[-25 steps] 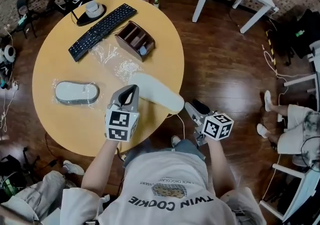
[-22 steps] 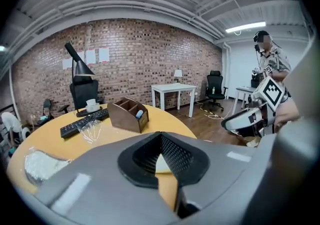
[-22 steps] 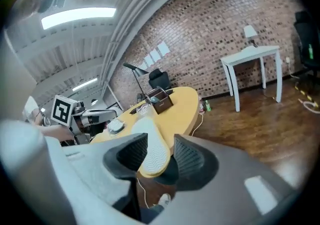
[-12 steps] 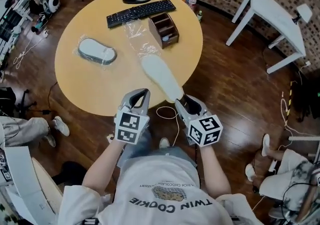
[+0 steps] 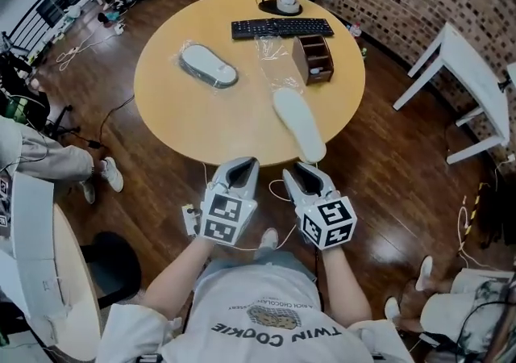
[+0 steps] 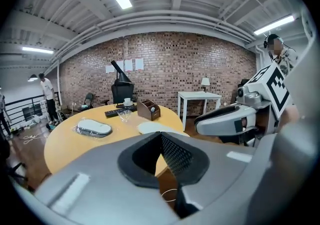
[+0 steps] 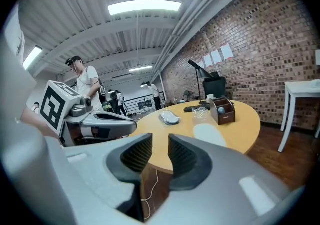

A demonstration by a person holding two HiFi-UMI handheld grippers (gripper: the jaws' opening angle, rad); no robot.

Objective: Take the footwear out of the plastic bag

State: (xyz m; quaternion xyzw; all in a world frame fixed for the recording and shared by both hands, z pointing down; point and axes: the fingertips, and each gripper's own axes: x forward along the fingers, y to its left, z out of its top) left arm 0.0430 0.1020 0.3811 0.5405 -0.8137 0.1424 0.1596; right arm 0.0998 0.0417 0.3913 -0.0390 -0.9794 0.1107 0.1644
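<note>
On the round yellow table [image 5: 185,119] a pale slipper [image 5: 299,123] lies bare near the near edge, also seen in the left gripper view [image 6: 157,127] and the right gripper view [image 7: 210,134]. A second slipper, still wrapped in a clear plastic bag [image 5: 208,65], lies farther left. An empty crumpled bag [image 5: 274,51] rests by the keyboard. Both grippers hover off the table's near edge, over the floor. My left gripper [image 5: 242,164] [image 6: 160,136] is shut on nothing. My right gripper [image 5: 302,169] [image 7: 160,144] has a gap between its pads; the jaws are closing with nothing between them.
A black keyboard [image 5: 282,27], a brown wooden organizer [image 5: 313,59] and a cup on a black base [image 5: 280,3] stand at the table's far side. A white table [image 5: 463,71] stands to the right. A white cable [image 5: 278,190] lies on the wood floor below the grippers. A person's legs [image 5: 56,164] are at left.
Both grippers have drawn back from the table to beyond its near edge. The head view has swung, so the table now sits farther off. The bare slipper stays on the table.
</note>
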